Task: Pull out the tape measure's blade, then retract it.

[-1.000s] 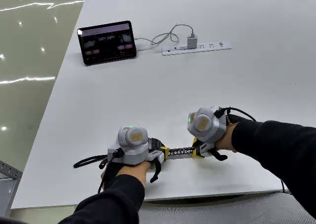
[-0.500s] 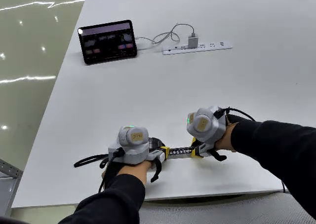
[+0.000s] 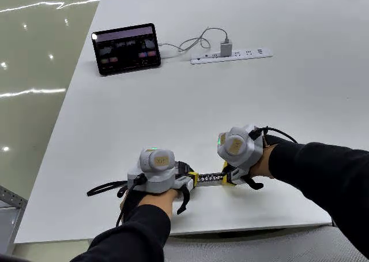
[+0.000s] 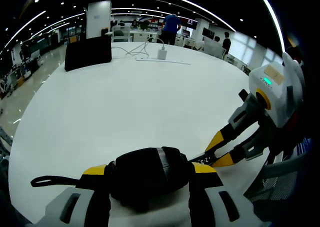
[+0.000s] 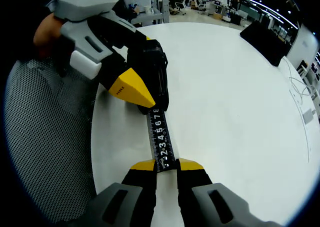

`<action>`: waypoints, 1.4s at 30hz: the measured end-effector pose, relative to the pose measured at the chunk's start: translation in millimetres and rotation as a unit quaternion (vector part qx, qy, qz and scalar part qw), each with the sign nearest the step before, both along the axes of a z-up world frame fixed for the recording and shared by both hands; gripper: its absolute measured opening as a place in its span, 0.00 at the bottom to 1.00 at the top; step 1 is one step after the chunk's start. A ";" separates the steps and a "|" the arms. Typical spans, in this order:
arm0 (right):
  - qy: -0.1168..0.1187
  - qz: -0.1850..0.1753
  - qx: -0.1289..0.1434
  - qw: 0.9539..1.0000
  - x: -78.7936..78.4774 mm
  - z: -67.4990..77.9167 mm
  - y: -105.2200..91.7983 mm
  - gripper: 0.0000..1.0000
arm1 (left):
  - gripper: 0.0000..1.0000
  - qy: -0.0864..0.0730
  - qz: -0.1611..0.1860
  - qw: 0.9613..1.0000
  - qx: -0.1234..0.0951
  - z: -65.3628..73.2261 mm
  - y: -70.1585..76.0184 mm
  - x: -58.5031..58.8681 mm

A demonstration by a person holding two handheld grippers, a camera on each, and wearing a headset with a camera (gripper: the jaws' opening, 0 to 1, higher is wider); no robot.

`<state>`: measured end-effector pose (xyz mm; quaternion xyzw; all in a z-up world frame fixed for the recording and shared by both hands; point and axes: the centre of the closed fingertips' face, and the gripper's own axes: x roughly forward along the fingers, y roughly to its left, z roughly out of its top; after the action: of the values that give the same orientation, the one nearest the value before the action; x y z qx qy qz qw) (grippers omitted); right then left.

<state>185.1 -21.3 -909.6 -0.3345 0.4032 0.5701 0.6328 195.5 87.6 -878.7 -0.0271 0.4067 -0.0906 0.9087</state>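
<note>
While left fingers [image 4: 96,197] grip tape measure [image 4: 147,176], right fingers [image 5: 142,173] pinch blade [image 5: 160,134], white office table [image 3: 230,83].

- tape measure [image 4: 150,174]: black case; its blade [image 5: 160,137] dark with white numerals and tick marks;
- left gripper [image 4: 149,169] and right gripper [image 5: 166,164]: yellow tips on black jaws, pale grey bodies;
- worktop [image 3: 230,100]: plain white;
- tablet [image 3: 125,48]: black; power strip [image 3: 230,56]: white

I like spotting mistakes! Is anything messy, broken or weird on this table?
Nothing stands out. The left gripper holds the tape measure, its blade runs straight to the right gripper; tablet and power strip lie tidy.
</note>
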 end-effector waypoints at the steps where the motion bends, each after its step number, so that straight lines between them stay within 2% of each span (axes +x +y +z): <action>1: 0.000 0.000 0.001 1.000 -0.2 0.0 0.6 0.11 | 0.59 0.000 0.000 1.000 0.000 0.0 0.2 0.3; 9: -0.006 0.014 0.007 1.000 -2.3 1.3 4.6 0.10 | 0.59 -0.001 0.003 1.000 -0.010 -0.1 0.6 0.8; 15: 0.001 -0.005 0.013 1.000 -1.8 1.1 6.7 0.10 | 0.59 0.000 0.006 1.000 -0.014 -0.2 0.4 1.1; 22: 0.000 -0.009 0.018 1.000 -2.7 0.7 9.9 0.11 | 0.59 0.000 0.006 1.000 -0.015 -0.1 0.3 1.0; 25: -0.004 0.001 0.020 1.000 -3.2 0.7 11.3 0.11 | 0.59 0.001 0.006 1.000 -0.013 -0.3 0.5 1.5; 39: -0.005 -0.014 0.031 0.999 -2.1 1.3 19.4 0.11 | 0.59 0.000 0.007 1.000 -0.014 -0.3 0.2 0.9; 42: -0.010 -0.005 0.027 1.000 -2.7 1.3 20.8 0.11 | 0.59 0.000 0.007 1.000 -0.014 -0.1 0.3 0.7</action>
<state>182.4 -0.5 -908.3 -0.3211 0.3824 0.5744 0.6487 196.1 87.9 -878.8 -0.0429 0.4050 -0.0896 0.9089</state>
